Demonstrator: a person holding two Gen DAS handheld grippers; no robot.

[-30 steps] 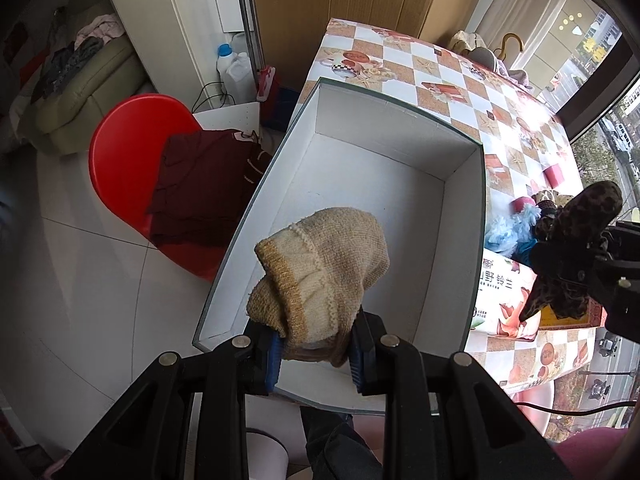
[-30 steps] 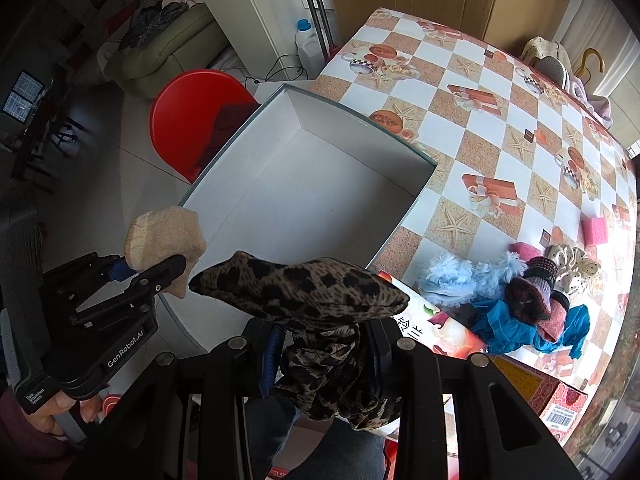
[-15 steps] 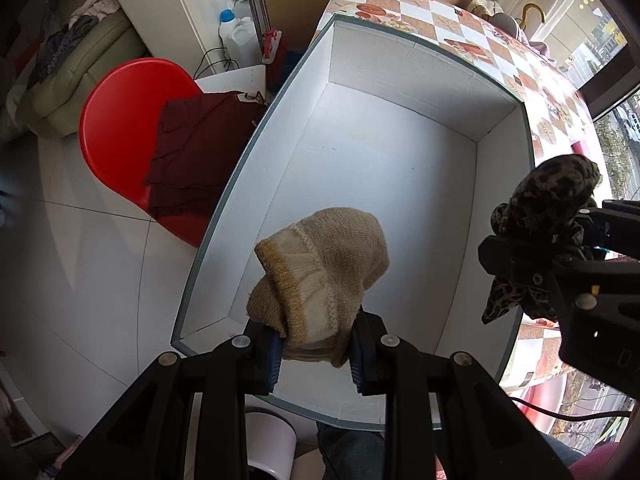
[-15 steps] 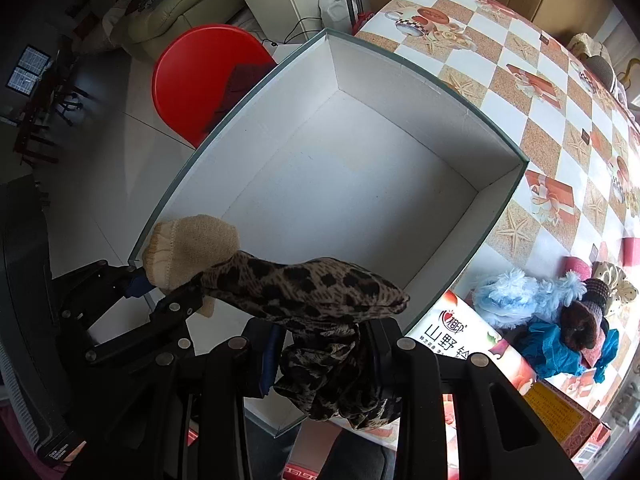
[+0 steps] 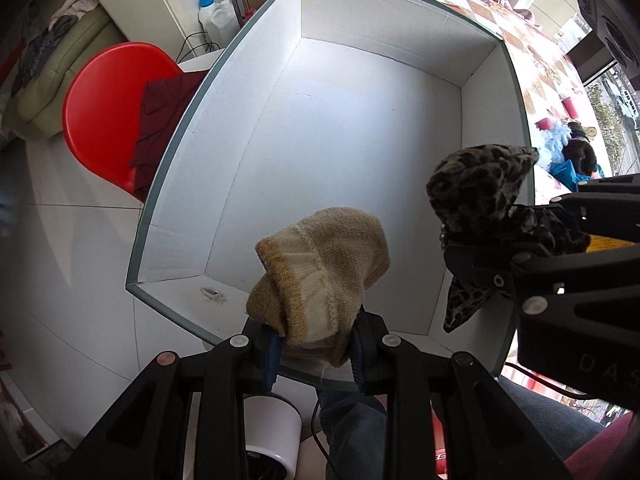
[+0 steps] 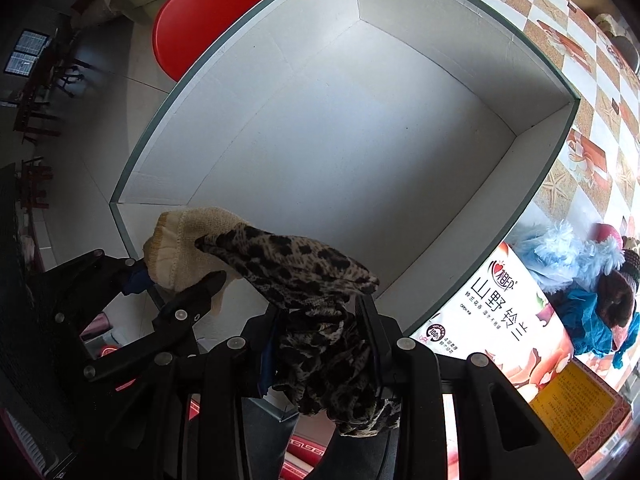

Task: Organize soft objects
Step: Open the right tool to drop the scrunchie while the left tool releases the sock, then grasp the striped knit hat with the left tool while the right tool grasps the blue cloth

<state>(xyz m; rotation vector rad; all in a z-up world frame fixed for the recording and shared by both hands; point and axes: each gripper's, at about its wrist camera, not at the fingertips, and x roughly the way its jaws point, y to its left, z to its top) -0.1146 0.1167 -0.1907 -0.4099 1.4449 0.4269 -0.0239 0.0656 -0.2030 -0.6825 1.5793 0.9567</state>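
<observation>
Each hand-held gripper, left (image 5: 316,354) clamping the knitted sock (image 5: 320,264) and right (image 6: 320,340) the leopard-print cloth (image 6: 316,300), hovered above the white box (image 6: 432,0), apparently for release inside.

A home, green sofa (image 5: 48,92) (clothes heaped), red chair (image 5: 108,108), checkered tablecloth (image 6: 592,92)

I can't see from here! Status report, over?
Left gripper clamps beige knit sock. Right gripper clamps leopard-print cloth. Both over white box; box unobstructed.
</observation>
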